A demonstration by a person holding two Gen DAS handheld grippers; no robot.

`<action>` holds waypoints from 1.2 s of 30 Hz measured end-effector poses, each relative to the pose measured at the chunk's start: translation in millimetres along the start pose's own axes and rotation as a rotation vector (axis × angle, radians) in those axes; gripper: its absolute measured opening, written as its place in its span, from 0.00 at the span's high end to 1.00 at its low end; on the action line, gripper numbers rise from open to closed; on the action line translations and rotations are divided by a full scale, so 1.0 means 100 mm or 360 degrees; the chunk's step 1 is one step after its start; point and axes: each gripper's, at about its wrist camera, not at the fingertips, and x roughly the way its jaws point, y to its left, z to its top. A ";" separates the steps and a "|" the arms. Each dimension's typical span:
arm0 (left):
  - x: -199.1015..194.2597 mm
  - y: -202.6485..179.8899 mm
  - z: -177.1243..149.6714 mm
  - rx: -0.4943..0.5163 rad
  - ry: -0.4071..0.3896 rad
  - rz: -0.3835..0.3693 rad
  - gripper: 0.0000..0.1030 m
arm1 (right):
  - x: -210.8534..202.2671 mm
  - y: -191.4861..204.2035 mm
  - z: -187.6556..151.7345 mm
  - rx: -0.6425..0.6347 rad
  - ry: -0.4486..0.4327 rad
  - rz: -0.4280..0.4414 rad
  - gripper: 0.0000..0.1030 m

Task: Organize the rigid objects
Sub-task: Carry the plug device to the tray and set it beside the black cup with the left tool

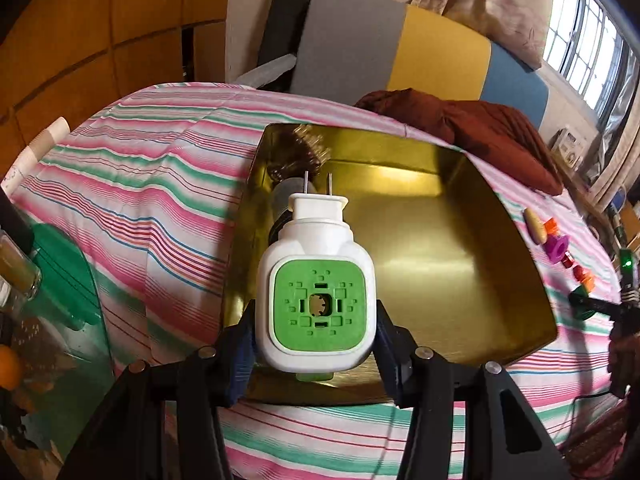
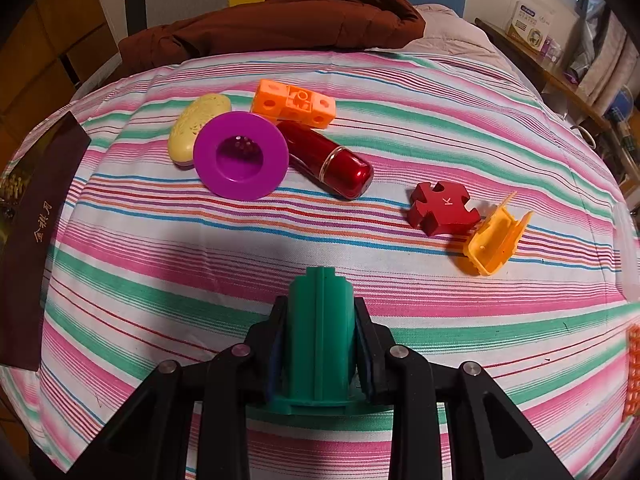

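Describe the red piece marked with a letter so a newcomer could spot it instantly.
On the striped bedcover, look right of the purple ring and glossy red tube. The red puzzle-shaped block lies against an orange clip; it alone bears a white K.

Glossy gold tray (image 1: pixel 460 240), seemingly metal; matt striped cloth (image 2: pixel 280 248); smooth plastic adapter (image 1: pixel 316 300).

From my right wrist camera I can read a single white letter "K" on the top face of the red jigsaw-shaped block (image 2: pixel 443 208) lying on the striped cloth (image 2: pixel 280 248). Gold Chinese characters run along the side of the dark maroon box (image 2: pixel 36 236) at the left edge, but I cannot make them out with certainty. The white carton (image 2: pixel 530 24) on the far shelf carries print too small to read.
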 end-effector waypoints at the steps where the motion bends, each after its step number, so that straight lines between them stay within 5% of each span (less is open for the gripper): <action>1: 0.04 -0.01 0.01 0.0022 0.0006 0.0019 0.49 | 0.00 0.00 0.00 -0.0004 -0.0002 -0.0004 0.70; 12: 0.29 -0.10 -0.03 0.0191 0.0041 0.0132 0.49 | -0.03 0.04 -0.04 -0.0024 -0.0011 -0.0021 0.71; 19: 0.21 -0.03 -0.03 0.0050 0.0062 0.0058 0.44 | -0.03 0.03 -0.04 -0.0018 -0.0010 -0.0016 0.70; 36: -0.25 -0.02 0.05 0.0051 -0.0164 0.0141 0.44 | -0.07 0.13 -0.06 -0.0019 0.0039 0.0011 0.71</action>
